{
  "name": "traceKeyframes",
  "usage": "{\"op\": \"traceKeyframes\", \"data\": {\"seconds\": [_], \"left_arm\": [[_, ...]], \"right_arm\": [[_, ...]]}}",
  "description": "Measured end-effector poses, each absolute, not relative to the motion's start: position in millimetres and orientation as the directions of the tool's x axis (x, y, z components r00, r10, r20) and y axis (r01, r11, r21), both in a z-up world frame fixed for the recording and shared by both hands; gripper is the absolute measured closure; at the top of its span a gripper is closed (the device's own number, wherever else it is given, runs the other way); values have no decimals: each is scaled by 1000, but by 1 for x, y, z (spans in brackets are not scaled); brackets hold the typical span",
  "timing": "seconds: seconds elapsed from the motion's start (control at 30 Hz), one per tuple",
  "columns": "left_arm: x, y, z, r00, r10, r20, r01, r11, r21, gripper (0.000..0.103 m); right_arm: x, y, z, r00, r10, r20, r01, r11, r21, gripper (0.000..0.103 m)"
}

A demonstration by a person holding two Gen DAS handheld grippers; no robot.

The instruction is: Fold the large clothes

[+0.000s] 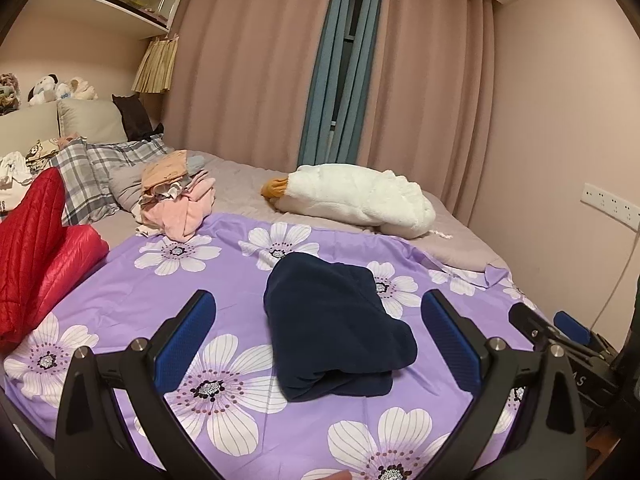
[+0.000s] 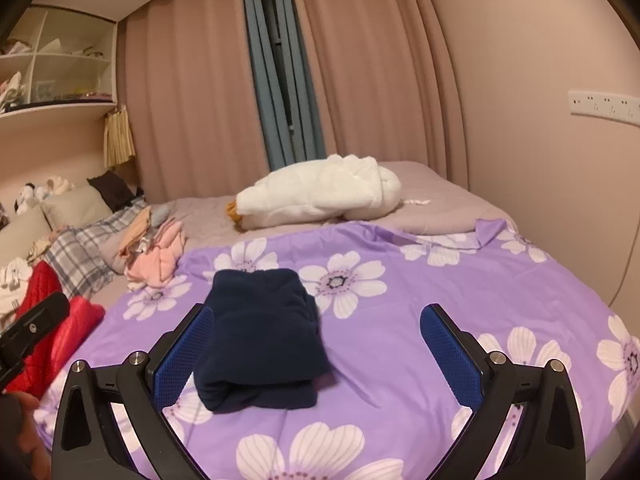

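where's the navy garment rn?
Folded navy garment lies on the purple floral sheet, centred between the open left gripper fingers; in the right wrist view it's left of centre.

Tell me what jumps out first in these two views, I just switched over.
A dark navy garment, folded into a compact bundle, sits mid-bed on the purple flowered sheet, framed between the open blue fingers of the left gripper. Behind it a big white plush goose lies by the pink curtains. A red quilted jacket is heaped at the left edge.
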State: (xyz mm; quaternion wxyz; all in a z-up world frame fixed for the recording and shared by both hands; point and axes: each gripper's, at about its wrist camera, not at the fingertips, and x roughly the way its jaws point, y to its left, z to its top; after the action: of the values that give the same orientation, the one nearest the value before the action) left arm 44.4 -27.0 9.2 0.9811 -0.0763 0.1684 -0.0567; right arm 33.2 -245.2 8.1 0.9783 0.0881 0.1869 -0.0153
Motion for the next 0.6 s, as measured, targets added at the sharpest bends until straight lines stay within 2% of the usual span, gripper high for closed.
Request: {"op": "traceKeyframes", "data": {"seconds": [0.43,0.6], "left_arm": [[53,-22,8,919,-135,-371,67,979,-191,0],[51,-17,10,927,-120,-355,47,977,-206,0]], "right_arm": [[37,-241,8,925,-6,-380,63,989,136,1],[38,-240,8,926,0,-377,56,989,137,1]]}}
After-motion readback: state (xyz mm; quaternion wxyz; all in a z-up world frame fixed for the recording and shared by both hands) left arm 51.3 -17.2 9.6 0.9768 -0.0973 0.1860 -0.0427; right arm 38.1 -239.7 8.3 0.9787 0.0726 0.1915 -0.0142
